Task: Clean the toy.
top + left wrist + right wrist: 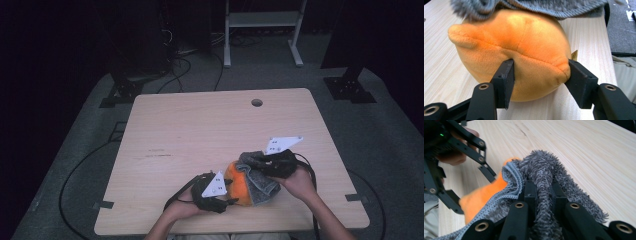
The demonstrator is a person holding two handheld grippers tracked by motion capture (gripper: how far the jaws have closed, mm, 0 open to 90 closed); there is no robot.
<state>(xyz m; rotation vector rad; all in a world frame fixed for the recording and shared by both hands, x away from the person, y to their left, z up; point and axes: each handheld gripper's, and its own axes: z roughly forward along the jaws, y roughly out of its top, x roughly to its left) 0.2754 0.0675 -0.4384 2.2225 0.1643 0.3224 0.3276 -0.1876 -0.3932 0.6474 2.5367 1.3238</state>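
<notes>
Light wooden desk (200, 130) with a small round hole (257, 102) near its far edge; action sits close to the near edge, right of centre. A round orange plush toy (237, 186) rests on the desk there, with a grey fluffy microfibre cloth (260, 181) draped over its top and right side. Left gripper (226, 194) comes in from the near-left, held in the person's left hand (182, 206), grey three-cornered plate on top, cable trailing back toward the near edge. In the left gripper view its jaws are pinching the orange plush toy (516, 50) from both sides, pads pressed into the soft fabric so it bulges between them; a seam runs across the toy, and a small tan tag (574, 55) pokes out by the right-hand jaw. The grey cloth (529, 7) lies along the toy's upper edge in that view. Right gripper (265, 162) is held in the right hand (300, 181) on the far-right side of the toy. In the right gripper view its jaws are nearly together, squeezing a raised fold of the grey cloth (544, 177) between them; the cloth's ribbed hem (511, 185) curls to the left, with the orange toy (481, 197) showing beneath it and the left gripper (472, 191) beyond, jaws on either side of the toy.
</notes>
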